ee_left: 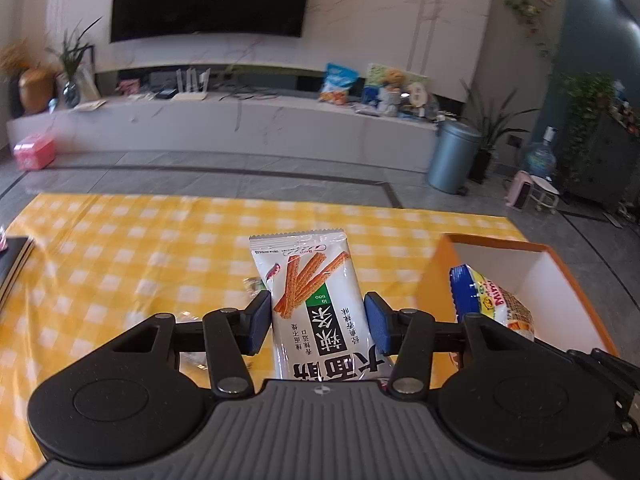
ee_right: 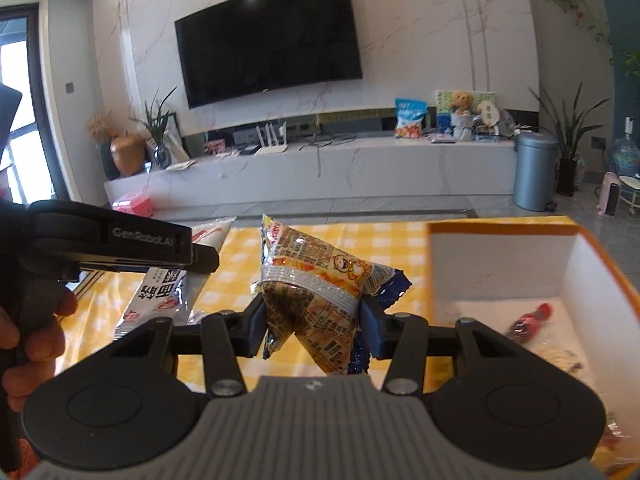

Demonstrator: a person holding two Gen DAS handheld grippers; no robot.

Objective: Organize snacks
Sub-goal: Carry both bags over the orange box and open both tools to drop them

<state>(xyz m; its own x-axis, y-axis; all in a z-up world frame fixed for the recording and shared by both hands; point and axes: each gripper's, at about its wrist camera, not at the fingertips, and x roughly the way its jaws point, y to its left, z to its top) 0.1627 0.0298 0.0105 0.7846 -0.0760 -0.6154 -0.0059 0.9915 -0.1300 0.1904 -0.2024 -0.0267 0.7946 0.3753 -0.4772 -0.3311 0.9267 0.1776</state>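
Note:
My left gripper (ee_left: 318, 322) is shut on a white snack packet printed with orange sticks (ee_left: 316, 300) and holds it above the yellow checked tablecloth (ee_left: 120, 248). My right gripper (ee_right: 314, 322) is shut on a crinkled orange and blue noodle snack packet (ee_right: 316, 280), held just left of the orange box (ee_right: 500, 256). That packet also shows in the left wrist view (ee_left: 494, 300) at the box's near-left wall. The left gripper and its white packet (ee_right: 168, 292) show at the left of the right wrist view. A small red-wrapped snack (ee_right: 528, 318) lies inside the box.
The orange box with white inside (ee_left: 508, 256) stands at the table's right. A dark book (ee_left: 14, 264) lies at the left edge. Small wrapped candies (ee_left: 254, 284) lie on the cloth under the left gripper. A TV cabinet and grey bin (ee_left: 454, 156) stand beyond the table.

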